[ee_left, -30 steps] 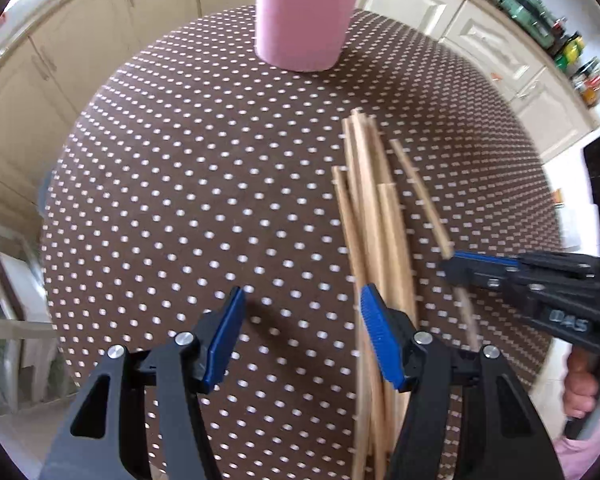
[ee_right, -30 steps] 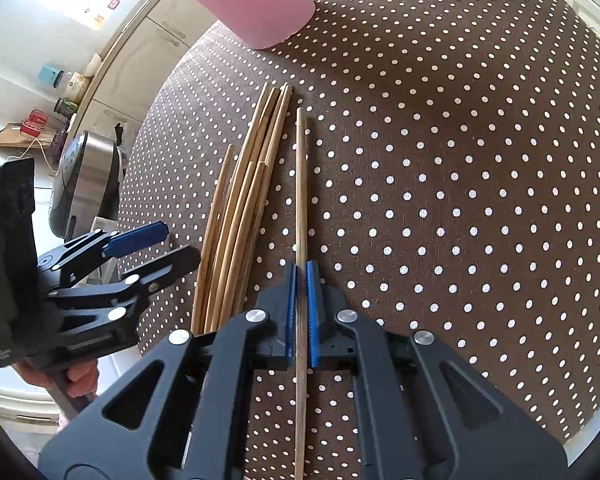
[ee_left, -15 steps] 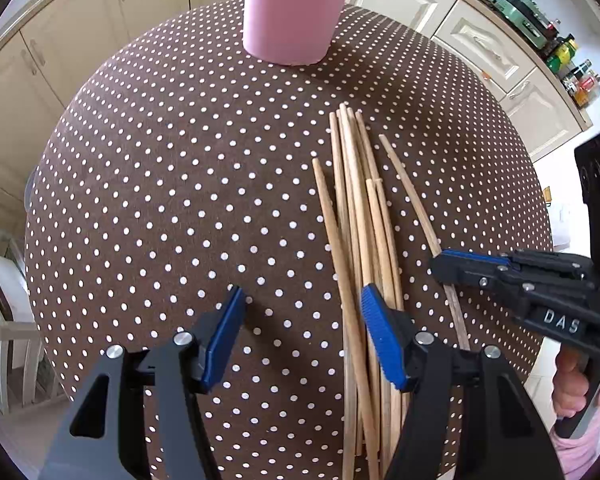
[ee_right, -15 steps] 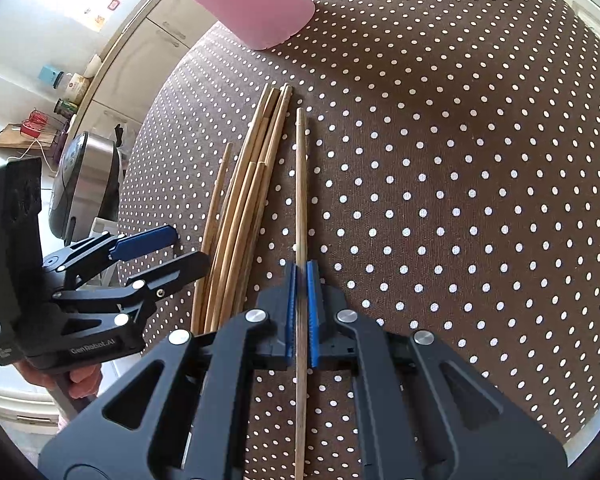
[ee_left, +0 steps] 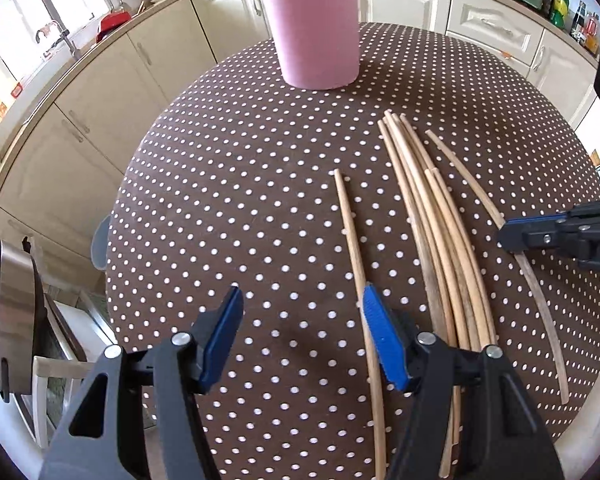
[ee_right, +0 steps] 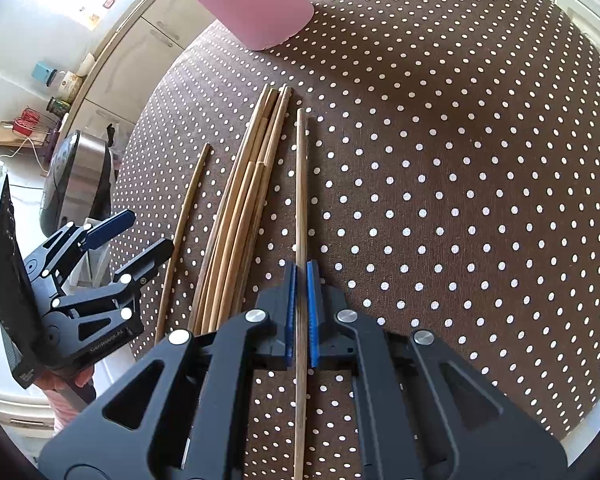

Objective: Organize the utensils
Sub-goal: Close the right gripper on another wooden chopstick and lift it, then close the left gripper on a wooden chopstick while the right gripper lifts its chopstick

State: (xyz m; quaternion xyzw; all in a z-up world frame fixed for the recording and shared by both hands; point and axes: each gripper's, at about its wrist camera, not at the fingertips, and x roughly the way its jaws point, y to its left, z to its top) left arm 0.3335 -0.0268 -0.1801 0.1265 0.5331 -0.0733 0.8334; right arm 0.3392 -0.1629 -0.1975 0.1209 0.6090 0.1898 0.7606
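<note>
Chopsticks, long pale wooden sticks, lie on a round table under a brown cloth with white polka dots [ee_left: 240, 184]. Most of them form a loose bundle [ee_left: 440, 240] lying lengthwise, their far tips pointing toward a pink cylindrical holder [ee_left: 316, 28] that stands upright at the table's far side; two stick ends poke out of its top. One single chopstick [ee_left: 354, 248] lies apart on the bundle's left side in the left wrist view. Another thin chopstick [ee_right: 300, 184] lies just to the bundle's right in the right wrist view.

The right gripper [ee_right: 299, 312] has its blue-padded jaws closed tight on that thin chopstick, which runs straight between the pads and out past them in both directions, its far part resting on the cloth.

The left gripper [ee_left: 300, 340] hangs over the near part of the table with its jaws spread wide and nothing held. Its right blue pad sits just over the lone chopstick, the left pad over bare cloth.

Cream kitchen cabinets [ee_left: 112, 92] curve behind the table
</note>
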